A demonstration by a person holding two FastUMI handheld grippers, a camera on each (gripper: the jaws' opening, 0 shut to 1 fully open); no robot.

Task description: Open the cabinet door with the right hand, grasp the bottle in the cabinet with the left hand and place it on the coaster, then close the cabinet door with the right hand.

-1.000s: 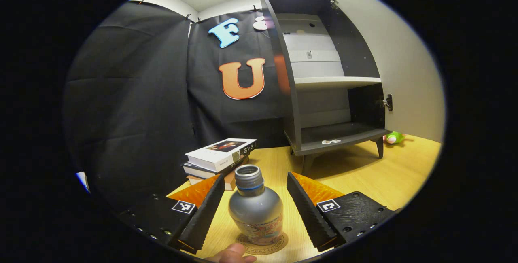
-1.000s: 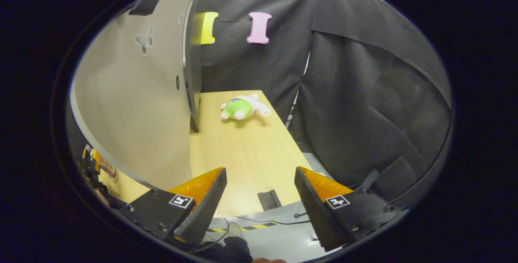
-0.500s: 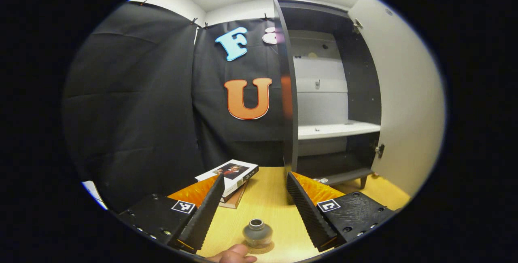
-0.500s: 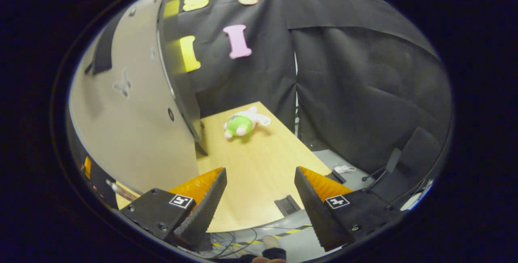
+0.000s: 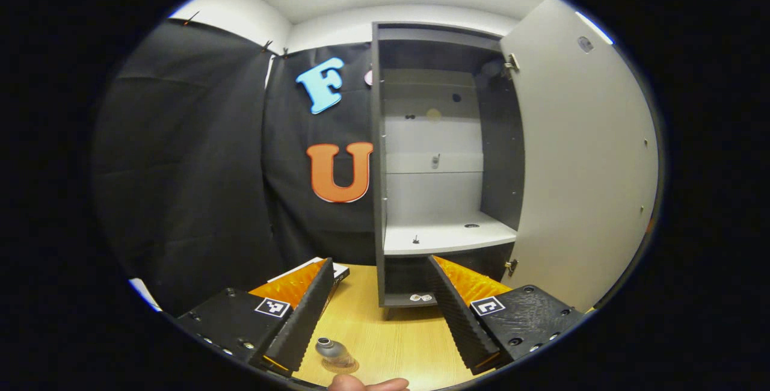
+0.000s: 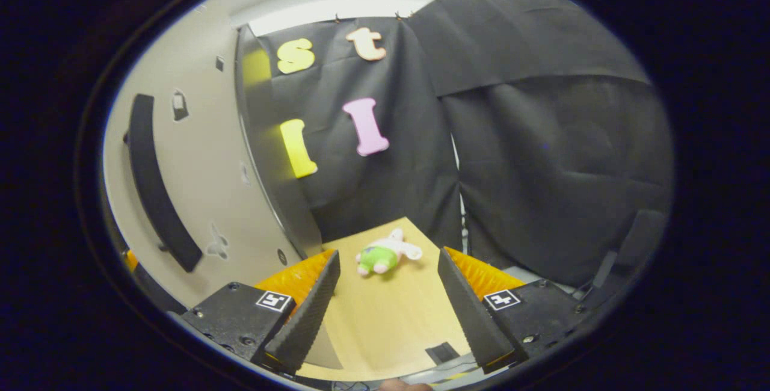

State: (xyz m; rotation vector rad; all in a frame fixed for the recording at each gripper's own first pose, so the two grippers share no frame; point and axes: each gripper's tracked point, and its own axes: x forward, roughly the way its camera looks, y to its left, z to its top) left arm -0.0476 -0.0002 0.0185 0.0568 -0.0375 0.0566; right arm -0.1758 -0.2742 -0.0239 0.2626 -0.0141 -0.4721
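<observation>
In the left gripper view the grey bottle (image 5: 332,350) stands upright on the round coaster (image 5: 340,365), far below my left gripper (image 5: 379,313), which is open and empty. Ahead stands the dark cabinet (image 5: 378,162) with its pale door (image 5: 586,168) swung wide open at the right; its white shelf (image 5: 445,237) is bare. In the right gripper view my right gripper (image 6: 388,304) is open and empty, beside the outer face of the open door (image 6: 198,180), whose long dark handle (image 6: 157,192) sits at the left.
A stack of books (image 5: 337,270) lies on the wooden table (image 5: 391,337) left of the cabinet. A green and pink plush toy (image 6: 385,255) lies on the table (image 6: 391,319) beyond the right gripper. A fingertip (image 5: 367,384) shows at the lower edge.
My left gripper has risen and drawn back from the bottle, which now looks small and far below. My right gripper has risen and tilted up beside the door, bringing the handle into sight.
</observation>
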